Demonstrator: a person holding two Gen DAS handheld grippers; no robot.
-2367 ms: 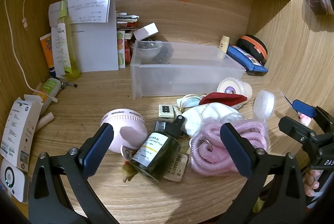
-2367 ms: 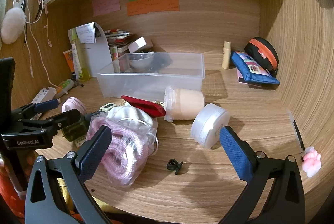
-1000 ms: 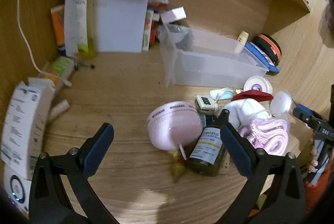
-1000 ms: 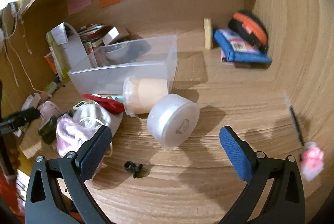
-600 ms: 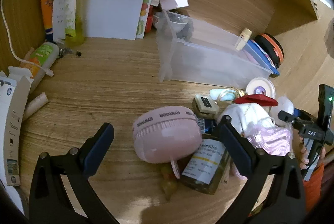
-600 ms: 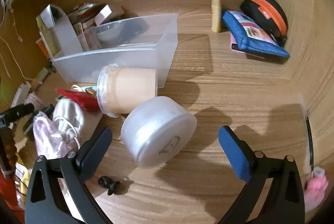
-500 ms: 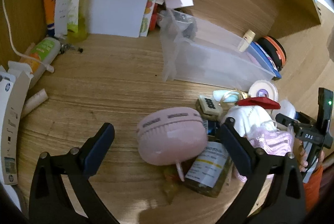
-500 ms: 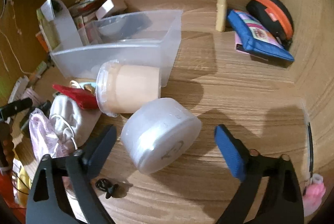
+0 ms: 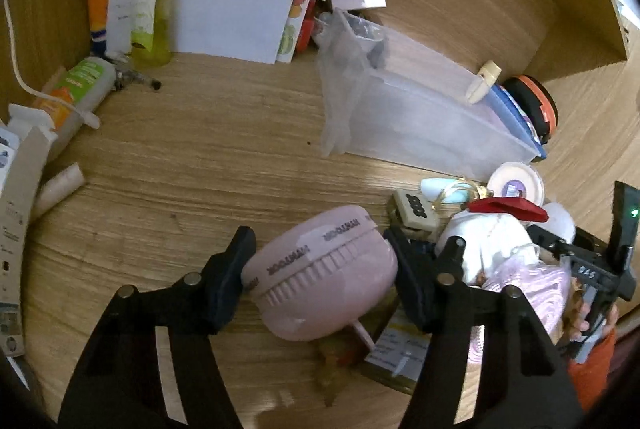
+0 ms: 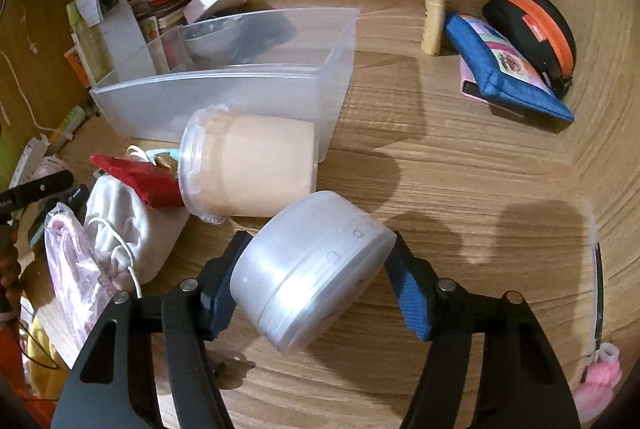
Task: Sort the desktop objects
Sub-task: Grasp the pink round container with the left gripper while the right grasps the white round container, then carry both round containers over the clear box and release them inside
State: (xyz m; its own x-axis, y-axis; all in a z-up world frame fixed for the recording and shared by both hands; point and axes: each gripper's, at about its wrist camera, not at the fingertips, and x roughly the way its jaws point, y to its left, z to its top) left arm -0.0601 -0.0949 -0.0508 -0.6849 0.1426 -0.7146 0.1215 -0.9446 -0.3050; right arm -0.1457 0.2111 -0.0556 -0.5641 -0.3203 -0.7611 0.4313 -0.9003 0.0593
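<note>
the pink round fan (image 9: 320, 269) sits on the desk (image 9: 200, 169), my left gripper (image 9: 320, 269) just closed onto its sides. the white round container (image 10: 312, 269) lies tilted near the clear bin (image 10: 224, 85), clamped in my right gripper (image 10: 316, 277).

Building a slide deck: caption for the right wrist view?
Right tongs, having just closed, clamp a white round container beside a clear bin.
</note>
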